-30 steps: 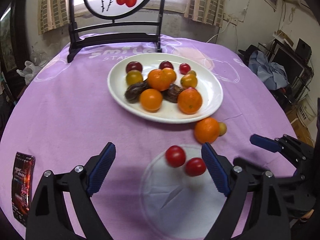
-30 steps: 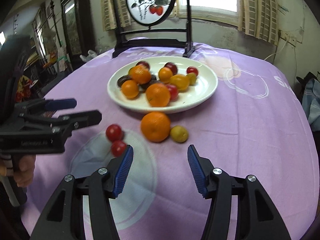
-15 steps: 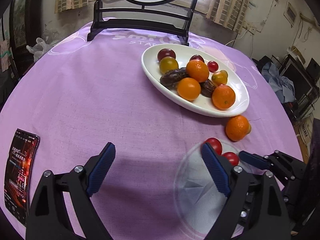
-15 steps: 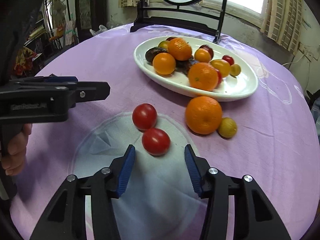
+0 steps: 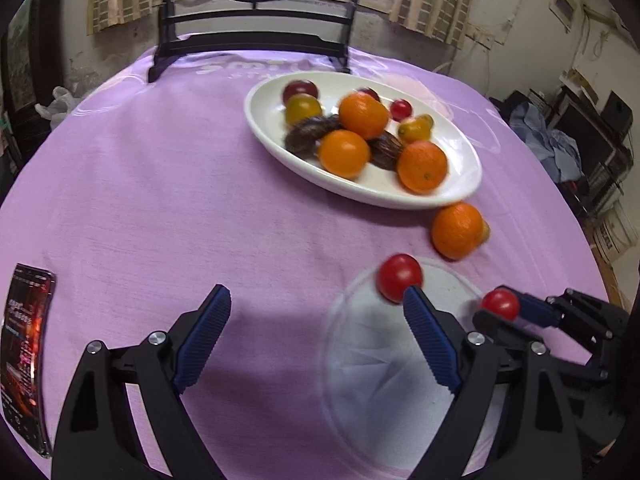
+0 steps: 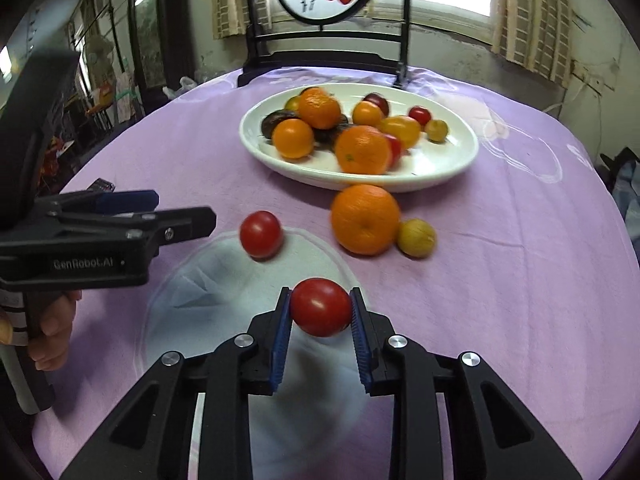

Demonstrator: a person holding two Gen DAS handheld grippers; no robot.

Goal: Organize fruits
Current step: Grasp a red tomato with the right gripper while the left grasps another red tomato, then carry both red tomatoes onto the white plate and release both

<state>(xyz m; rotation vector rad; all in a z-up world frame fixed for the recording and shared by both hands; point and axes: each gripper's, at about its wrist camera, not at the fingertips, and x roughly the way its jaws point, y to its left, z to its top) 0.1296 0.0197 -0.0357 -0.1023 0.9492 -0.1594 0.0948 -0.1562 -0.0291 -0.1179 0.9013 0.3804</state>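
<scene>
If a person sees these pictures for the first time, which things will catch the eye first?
First, the red tomato clamped in the right gripper, just above the pale round patch on the purple tablecloth. Behind it, the white plate piled with fruit stands mid-table, with a loose orange against its near rim.

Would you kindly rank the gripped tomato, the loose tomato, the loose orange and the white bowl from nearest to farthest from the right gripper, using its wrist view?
1. Gripped tomato, between the right gripper pads.
2. Loose tomato, ahead left.
3. Loose orange, ahead right.
4. White bowl, farthest back.
</scene>
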